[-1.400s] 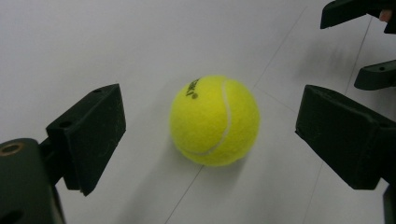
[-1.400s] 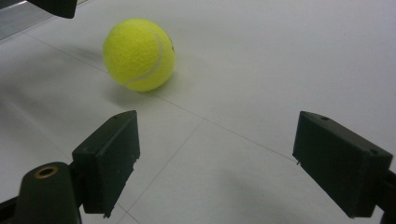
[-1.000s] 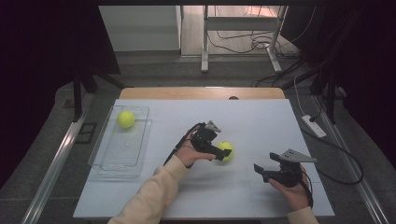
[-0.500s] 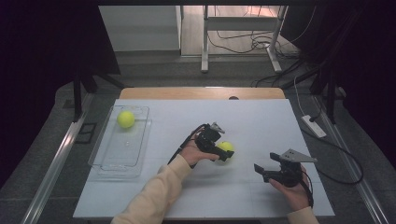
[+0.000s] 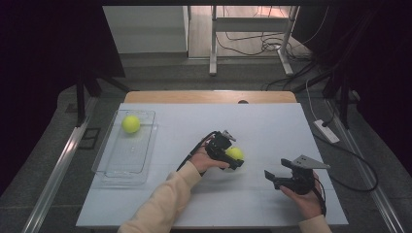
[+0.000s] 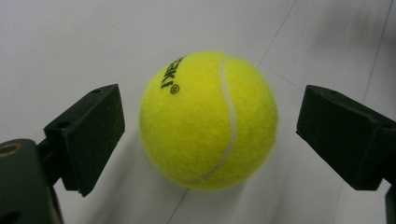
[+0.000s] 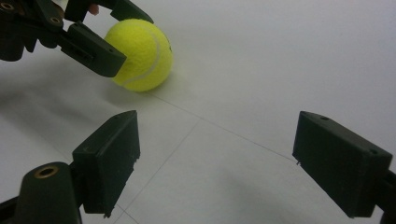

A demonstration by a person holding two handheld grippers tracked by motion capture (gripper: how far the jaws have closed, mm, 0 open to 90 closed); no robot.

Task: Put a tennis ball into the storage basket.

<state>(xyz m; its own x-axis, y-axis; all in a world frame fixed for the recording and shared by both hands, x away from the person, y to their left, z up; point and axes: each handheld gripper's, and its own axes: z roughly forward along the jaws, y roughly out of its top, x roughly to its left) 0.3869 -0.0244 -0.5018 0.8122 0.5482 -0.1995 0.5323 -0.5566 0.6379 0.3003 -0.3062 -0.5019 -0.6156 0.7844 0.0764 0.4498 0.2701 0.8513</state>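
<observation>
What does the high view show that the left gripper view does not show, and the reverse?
High view: a clear plastic tray at the table's left side holding a second yellow tennis ball, the right hand-held gripper with its jaws apart over bare table, and cables on the floor behind.

Left gripper view: black printed lettering on the nearer ball and its curved white seam, with a gap between the ball and each black jaw.

Both: the yellow tennis ball resting on the white table between the open jaws of the left hand-held gripper.
</observation>
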